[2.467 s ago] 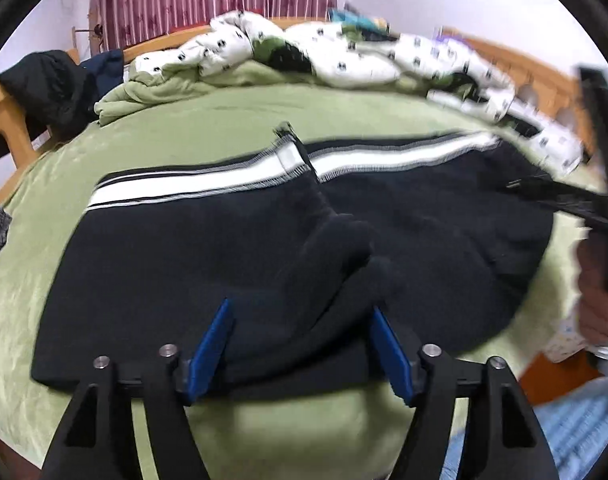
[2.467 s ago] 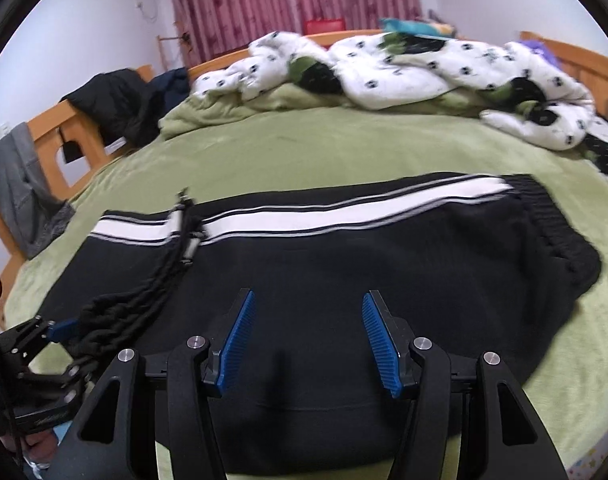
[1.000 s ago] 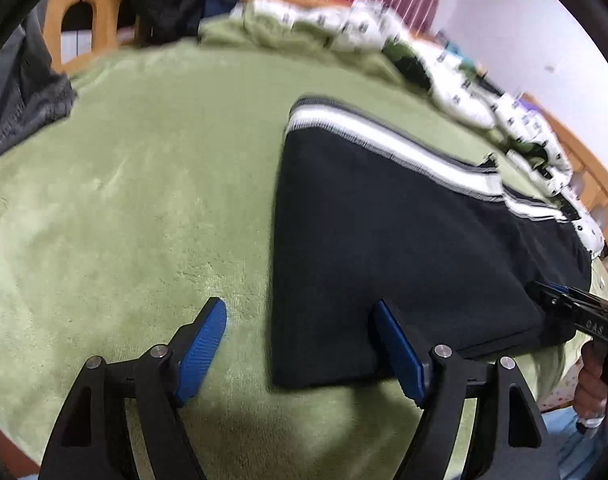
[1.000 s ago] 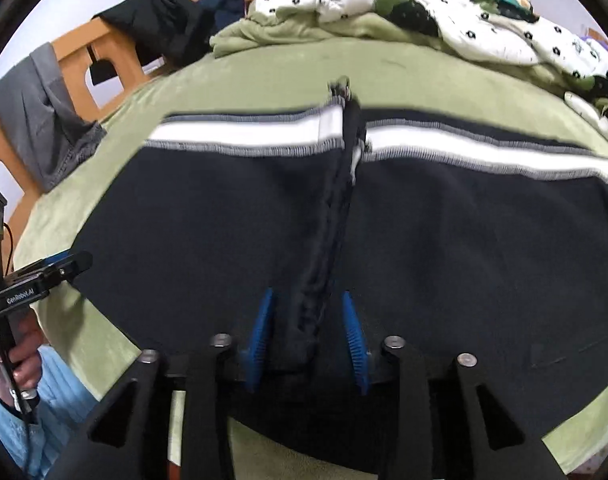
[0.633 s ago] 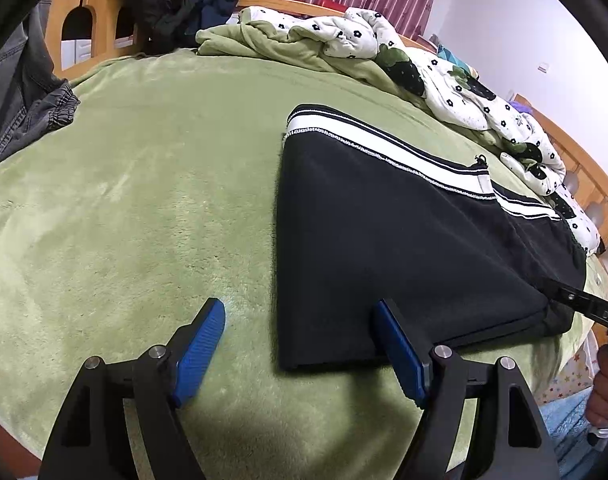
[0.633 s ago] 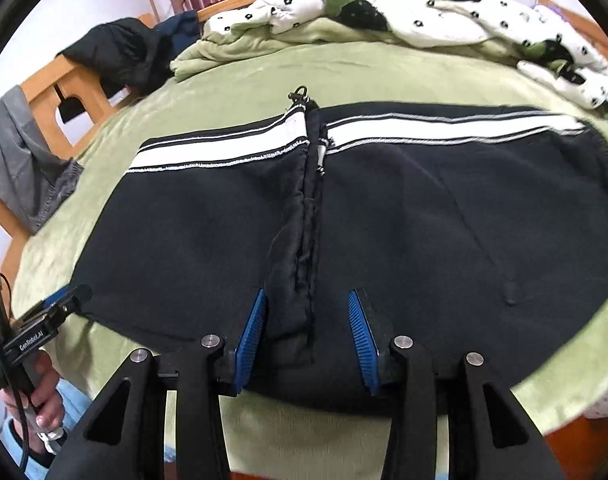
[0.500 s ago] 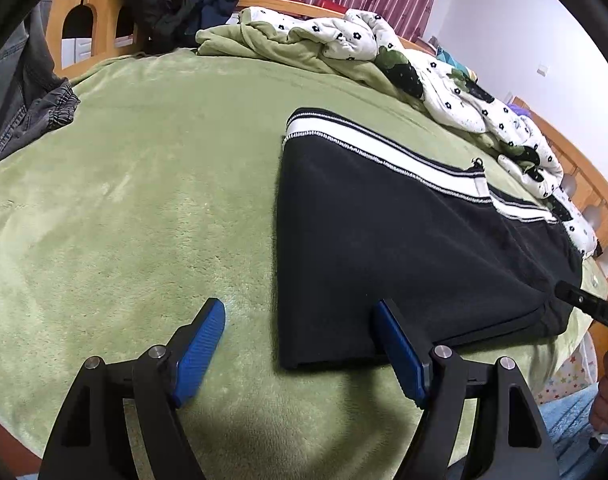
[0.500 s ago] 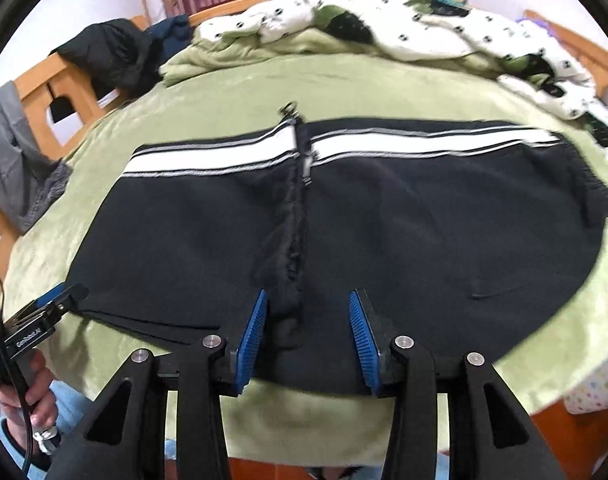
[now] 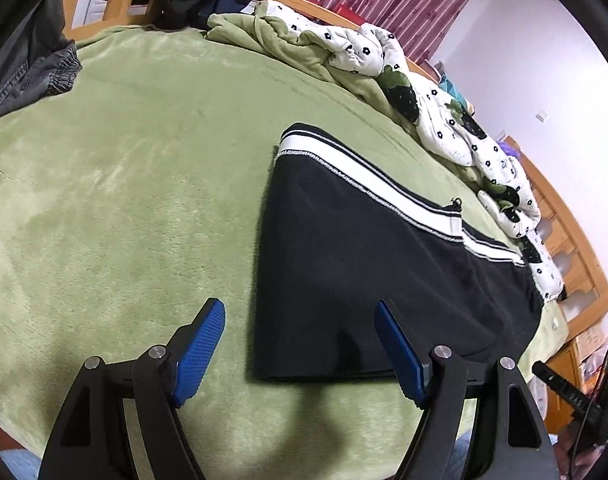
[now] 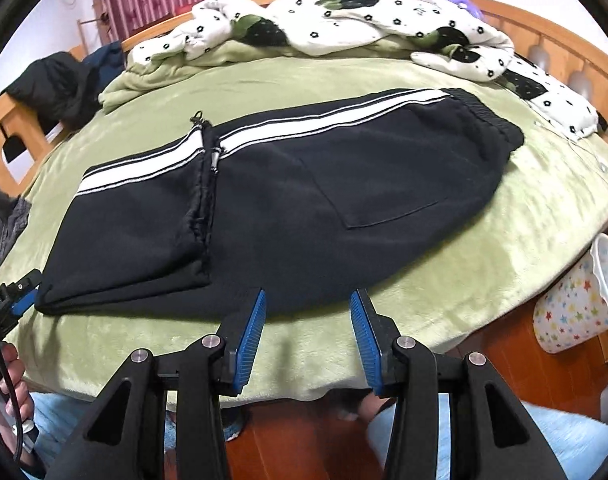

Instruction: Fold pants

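Observation:
Black pants (image 10: 304,200) with a white side stripe lie on the green blanket (image 10: 503,240), the legs folded over so the cuffs (image 10: 204,184) rest mid-garment. The waistband (image 10: 491,128) points right. My right gripper (image 10: 307,294) hangs open just off the pants' near edge, nothing between its blue pads. My left gripper (image 9: 300,306) stands open astride the pants' (image 9: 363,260) near left corner, one pad over the blanket, the other over black cloth, not pressing. It also shows as the left gripper (image 10: 20,300) at the picture's left edge.
A flowered white quilt (image 10: 343,20) and a green throw are heaped at the far side. A dark jacket (image 10: 52,84) hangs on the wooden bed frame; grey cloth (image 9: 28,80) lies at the left. A star-print bin (image 10: 575,300) stands on the wood floor at right.
My right gripper let go of the folded cuffs and drew back and up past the bed's near edge. The left gripper stayed at the pants' corner, only rolling slightly.

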Demonstrator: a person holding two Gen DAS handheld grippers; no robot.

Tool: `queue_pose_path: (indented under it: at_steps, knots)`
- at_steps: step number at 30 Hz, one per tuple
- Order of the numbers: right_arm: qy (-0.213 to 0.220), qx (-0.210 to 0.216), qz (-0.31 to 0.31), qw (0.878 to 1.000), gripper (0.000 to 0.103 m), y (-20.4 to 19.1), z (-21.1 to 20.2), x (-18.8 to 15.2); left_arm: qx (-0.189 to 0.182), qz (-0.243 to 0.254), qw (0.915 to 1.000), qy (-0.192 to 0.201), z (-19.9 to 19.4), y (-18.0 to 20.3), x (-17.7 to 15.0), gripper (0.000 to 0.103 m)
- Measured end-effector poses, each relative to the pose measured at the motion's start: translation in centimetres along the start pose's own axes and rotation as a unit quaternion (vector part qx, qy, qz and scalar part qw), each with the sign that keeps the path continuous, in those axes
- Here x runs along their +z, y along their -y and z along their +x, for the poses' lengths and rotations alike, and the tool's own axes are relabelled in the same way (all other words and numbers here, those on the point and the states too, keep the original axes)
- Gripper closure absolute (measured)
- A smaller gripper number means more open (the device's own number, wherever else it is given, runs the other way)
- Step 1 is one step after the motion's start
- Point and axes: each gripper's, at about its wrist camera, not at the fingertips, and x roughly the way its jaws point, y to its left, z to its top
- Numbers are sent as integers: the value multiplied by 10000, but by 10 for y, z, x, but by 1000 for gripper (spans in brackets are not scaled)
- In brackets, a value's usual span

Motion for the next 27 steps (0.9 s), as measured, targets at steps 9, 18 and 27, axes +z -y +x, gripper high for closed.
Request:
queue_pose_path:
  at_steps: [9, 18, 27]
  knots:
    - [362, 201, 33, 9991, 59, -5, -5, 9, 17, 117, 9999, 54, -2, 13, -1, 28]
    - [447, 366, 245, 9980, 59, 3, 8, 14, 121, 227, 9997, 31, 2, 26, -8, 28]
    - [609, 370, 537, 9960, 59, 31, 11, 27, 251, 344, 9986, 319, -4, 37, -10, 28]
